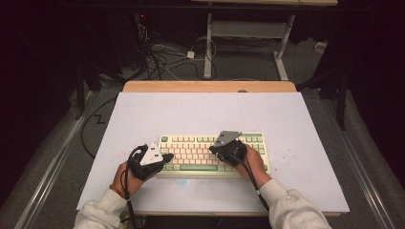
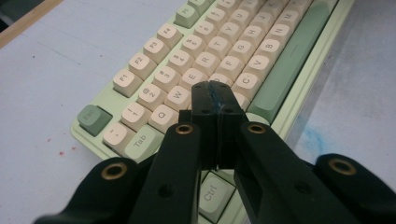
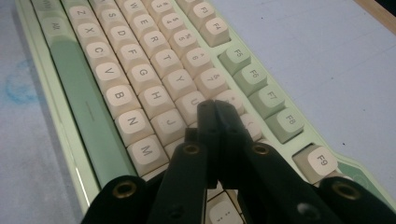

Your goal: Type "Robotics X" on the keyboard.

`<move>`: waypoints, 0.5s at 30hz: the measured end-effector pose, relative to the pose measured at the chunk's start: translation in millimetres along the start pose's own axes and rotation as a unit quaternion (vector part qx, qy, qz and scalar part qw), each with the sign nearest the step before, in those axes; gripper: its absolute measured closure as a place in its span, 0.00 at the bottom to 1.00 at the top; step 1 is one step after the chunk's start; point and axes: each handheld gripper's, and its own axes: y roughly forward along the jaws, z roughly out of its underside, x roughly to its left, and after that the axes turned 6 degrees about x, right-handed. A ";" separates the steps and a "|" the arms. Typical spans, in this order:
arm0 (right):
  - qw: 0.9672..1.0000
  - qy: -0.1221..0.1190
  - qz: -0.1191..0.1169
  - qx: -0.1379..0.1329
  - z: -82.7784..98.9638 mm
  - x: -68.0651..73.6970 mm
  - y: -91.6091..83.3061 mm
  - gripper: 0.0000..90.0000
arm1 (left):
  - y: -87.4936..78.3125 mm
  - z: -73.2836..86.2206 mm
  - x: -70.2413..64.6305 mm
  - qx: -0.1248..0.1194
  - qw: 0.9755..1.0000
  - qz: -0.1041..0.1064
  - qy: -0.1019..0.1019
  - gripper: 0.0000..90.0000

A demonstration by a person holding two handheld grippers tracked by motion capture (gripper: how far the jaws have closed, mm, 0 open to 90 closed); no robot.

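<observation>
A cream and green keyboard (image 1: pixel 210 152) lies near the front of the white table. My left gripper (image 1: pixel 167 157) hovers over its left end, jaws shut with nothing between them; in the left gripper view the tips (image 2: pixel 215 93) sit above the A and S keys of the keyboard (image 2: pixel 261 51). My right gripper (image 1: pixel 213 149) is over the keyboard's right half, also shut and empty; in the right gripper view its tips (image 3: pixel 214 106) hang above the keyboard (image 3: pixel 140 70) near the U, I and J keys. Whether either tip touches a key I cannot tell.
The white table top (image 1: pixel 200 109) has a wooden strip (image 1: pixel 210 86) along its far edge. A blue smudge (image 2: pixel 310 140) marks the surface in front of the keyboard. Beyond the table, cables (image 1: pixel 162 57) and a desk frame (image 1: pixel 248 33) stand on the floor.
</observation>
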 end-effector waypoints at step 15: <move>1.000 -0.009 0.001 0.023 -7.3 1.5 11.8 1.00 | 4.6 0.1 -3.2 0.006 1.000 0.011 0.004 0.97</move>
